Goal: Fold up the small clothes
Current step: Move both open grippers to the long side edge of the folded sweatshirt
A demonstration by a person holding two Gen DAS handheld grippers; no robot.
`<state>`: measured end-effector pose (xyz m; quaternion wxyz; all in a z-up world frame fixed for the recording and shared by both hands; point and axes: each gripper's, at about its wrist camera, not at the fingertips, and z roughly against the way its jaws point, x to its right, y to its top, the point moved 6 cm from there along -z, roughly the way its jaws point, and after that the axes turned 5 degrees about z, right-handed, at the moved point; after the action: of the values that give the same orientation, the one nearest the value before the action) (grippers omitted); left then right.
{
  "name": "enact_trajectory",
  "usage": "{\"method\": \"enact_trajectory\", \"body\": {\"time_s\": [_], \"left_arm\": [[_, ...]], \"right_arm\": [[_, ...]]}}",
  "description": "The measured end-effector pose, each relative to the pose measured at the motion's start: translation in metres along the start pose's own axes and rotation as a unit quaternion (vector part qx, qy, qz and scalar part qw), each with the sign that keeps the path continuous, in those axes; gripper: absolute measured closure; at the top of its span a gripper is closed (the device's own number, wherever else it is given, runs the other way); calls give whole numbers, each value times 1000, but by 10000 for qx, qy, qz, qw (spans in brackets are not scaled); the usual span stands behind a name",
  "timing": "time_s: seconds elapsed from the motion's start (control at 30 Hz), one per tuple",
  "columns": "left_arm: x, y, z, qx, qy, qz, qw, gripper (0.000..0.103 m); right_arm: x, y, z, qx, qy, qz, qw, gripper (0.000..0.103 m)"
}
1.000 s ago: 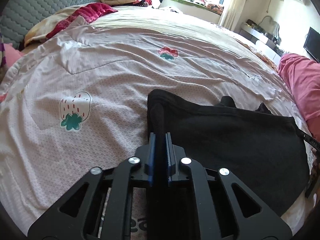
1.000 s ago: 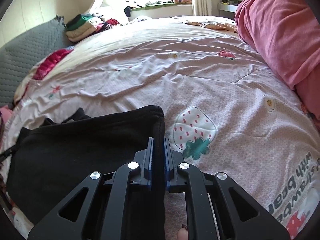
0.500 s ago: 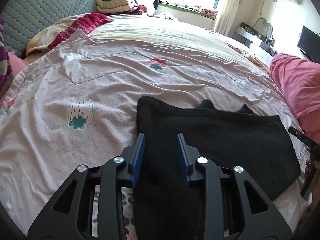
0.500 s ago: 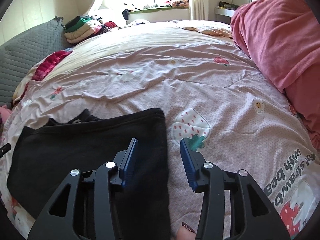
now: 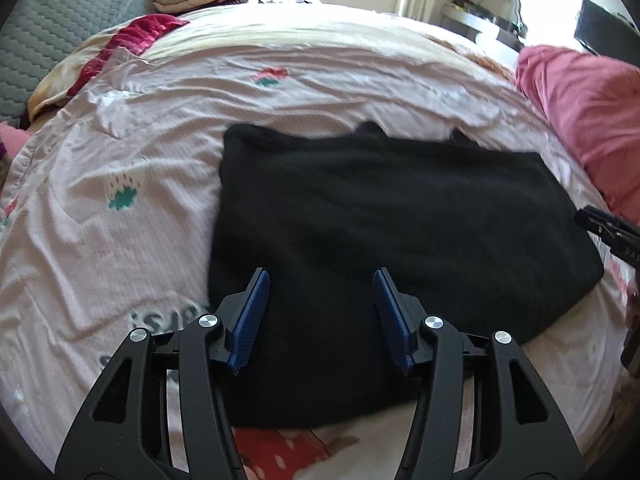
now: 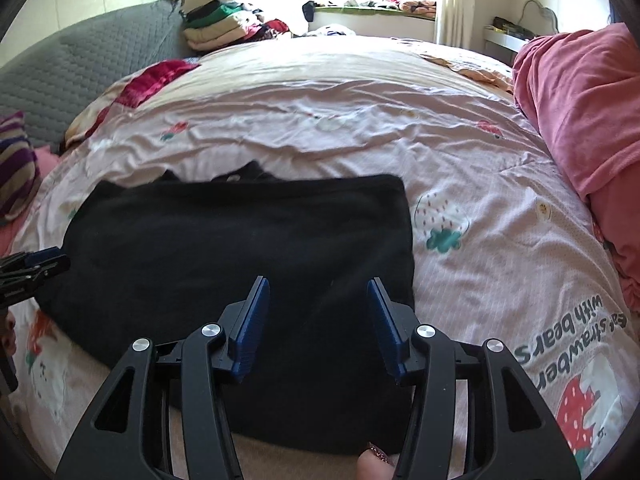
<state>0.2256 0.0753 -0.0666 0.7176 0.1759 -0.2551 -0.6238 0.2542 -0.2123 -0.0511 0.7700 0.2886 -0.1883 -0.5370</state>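
**A:** Start with what is closest to you. What are your tongs doing?

**B:** Your left gripper [image 5: 321,312] is spread wide, blue pads [image 5: 252,312] far apart, with nothing between them. A second ago it was pressed together on the left edge of the black garment [image 5: 380,248]; half a second ago it had begun to part. Your right gripper [image 6: 318,320] has done the same: it was pinching the right edge, and now it is fully spread and holding nothing.

**A:** And the garment itself?

**B:** It lies folded into a rough rectangle on the pink strawberry-print quilt [image 5: 100,220], near the front edge of the bed. More of it shows in both views than before, so both grippers have drawn back from it. In the left wrist view your right gripper's tip shows at the garment's right side, and in the right wrist view your left gripper's tip shows at its left side. Dark bits of cloth poke out past the far edge of the garment.

**A:** Farther back?

**B:** A strawberry print [image 6: 440,220] sits just right of the garment. The pink blanket [image 6: 580,112] is heaped on the right, the grey quilted cushion [image 6: 80,68] is on the left, and the stack of folded clothes [image 6: 220,28] is by the window.
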Motion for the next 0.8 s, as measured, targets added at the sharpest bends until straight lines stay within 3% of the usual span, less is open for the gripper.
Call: {"method": "enact_trajectory", "body": {"time_s": [0.37, 0.8], "left_arm": [[2, -27, 10, -48, 68, -19, 10000, 56], [0, -41, 19, -36, -19, 109, 9999, 56]], "right_arm": [[-6, -36, -4, -361, 81, -166, 9992, 54], [0, -61, 9, -365, 136, -565, 9976, 53]]}}
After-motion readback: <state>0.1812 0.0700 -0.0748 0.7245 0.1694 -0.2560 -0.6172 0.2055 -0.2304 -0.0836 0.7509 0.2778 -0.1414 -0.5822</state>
